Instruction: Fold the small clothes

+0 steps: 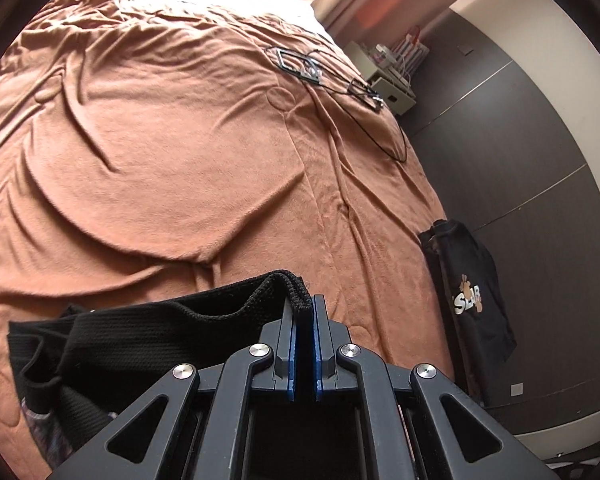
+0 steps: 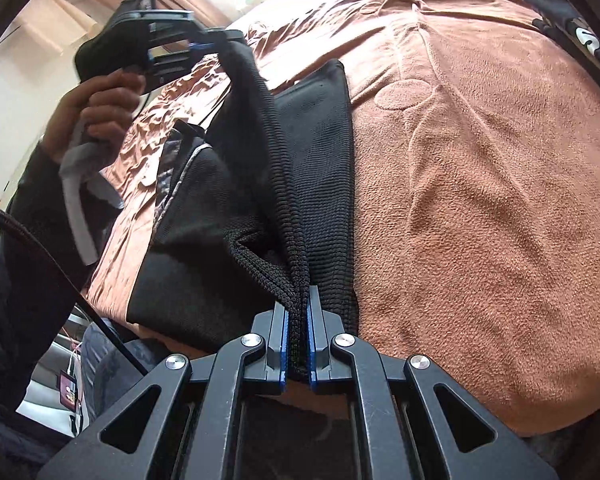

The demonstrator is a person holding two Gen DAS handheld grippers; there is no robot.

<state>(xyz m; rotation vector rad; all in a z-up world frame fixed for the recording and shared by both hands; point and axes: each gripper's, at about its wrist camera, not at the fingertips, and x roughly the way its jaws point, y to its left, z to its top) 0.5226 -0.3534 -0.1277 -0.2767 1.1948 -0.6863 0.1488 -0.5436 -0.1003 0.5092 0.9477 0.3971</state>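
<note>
Black garment (image 2: 320, 152): ribbed knit cloth, matt, coarse along the doubled edge, finer mesh-like weave on the flat panel. Bed cover (image 1: 160, 152): rust-brown fleece, soft short nap, matt, creased, with embossed stitched curves. Left tongs (image 1: 303, 312) and right tongs (image 2: 298, 312): black moulded plastic links, smooth, faint sheen; blue pads; polished metal rivet heads. Black bag (image 1: 468, 292): smooth cloth with a printed logo. Wardrobe front (image 1: 520, 140): dark matt wood-grain panels.
</note>
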